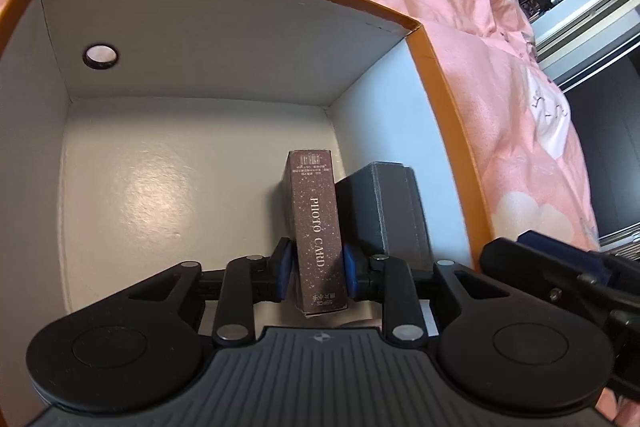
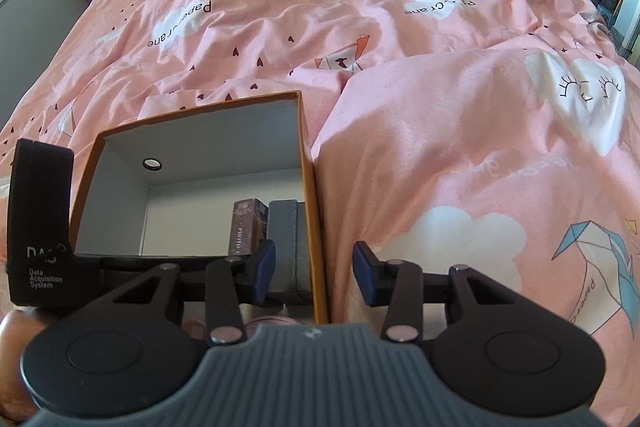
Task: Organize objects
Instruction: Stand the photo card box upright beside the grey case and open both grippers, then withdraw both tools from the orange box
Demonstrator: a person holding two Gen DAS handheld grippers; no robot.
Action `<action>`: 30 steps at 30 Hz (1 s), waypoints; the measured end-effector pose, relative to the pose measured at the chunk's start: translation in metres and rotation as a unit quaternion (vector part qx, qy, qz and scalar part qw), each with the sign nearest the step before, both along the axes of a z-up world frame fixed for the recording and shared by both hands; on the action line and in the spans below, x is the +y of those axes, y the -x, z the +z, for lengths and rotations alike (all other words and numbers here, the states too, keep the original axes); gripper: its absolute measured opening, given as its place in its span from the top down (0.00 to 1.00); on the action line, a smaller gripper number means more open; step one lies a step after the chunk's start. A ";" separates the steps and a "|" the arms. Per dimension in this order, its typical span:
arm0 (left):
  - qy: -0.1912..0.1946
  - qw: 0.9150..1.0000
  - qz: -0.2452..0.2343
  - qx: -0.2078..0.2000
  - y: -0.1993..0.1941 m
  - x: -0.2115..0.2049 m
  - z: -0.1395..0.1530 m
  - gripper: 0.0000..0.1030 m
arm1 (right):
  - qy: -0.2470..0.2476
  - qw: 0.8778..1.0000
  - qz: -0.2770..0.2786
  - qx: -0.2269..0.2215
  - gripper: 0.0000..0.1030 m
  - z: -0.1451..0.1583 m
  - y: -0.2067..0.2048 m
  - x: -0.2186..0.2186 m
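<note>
Photo-card box [image 1: 316, 231] upright on the floor of the orange carton [image 1: 452, 99], at about 5 o'clock, just beside a grey case [image 1: 390, 207]; left tongs [image 1: 316, 273] flank it narrowly, pad contact uncertain; best released only once it rests squarely, then withdrawn straight back; right tongs [image 2: 314, 273] part-open, empty, straddling the carton wall above the pink bed [image 2: 440, 155].

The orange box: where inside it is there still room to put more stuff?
The orange box has bare floor from the left wall and the back wall with the round hole across to the photo card box. The right side is crowded: the card box and grey box stand together against the right wall.
</note>
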State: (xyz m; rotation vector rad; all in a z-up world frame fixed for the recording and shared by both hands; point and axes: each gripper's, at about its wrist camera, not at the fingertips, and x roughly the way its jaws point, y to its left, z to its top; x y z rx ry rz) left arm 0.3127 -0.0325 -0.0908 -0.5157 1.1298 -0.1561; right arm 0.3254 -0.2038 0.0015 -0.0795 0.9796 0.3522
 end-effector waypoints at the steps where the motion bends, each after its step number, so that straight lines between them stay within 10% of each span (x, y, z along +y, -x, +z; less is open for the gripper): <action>1: 0.001 1.000 -0.002 -0.001 0.000 -0.001 0.000 0.70 | 0.000 1.000 -0.002 -0.001 0.57 0.000 0.000 -0.001; 20: 0.109 0.994 0.007 0.003 0.005 0.016 -0.008 0.79 | 0.003 1.000 -0.011 0.007 0.57 -0.009 0.004 -0.001; 30: 0.086 0.996 -0.003 -0.012 0.008 0.016 0.005 0.79 | 0.009 1.000 -0.011 0.004 0.56 -0.005 0.008 0.001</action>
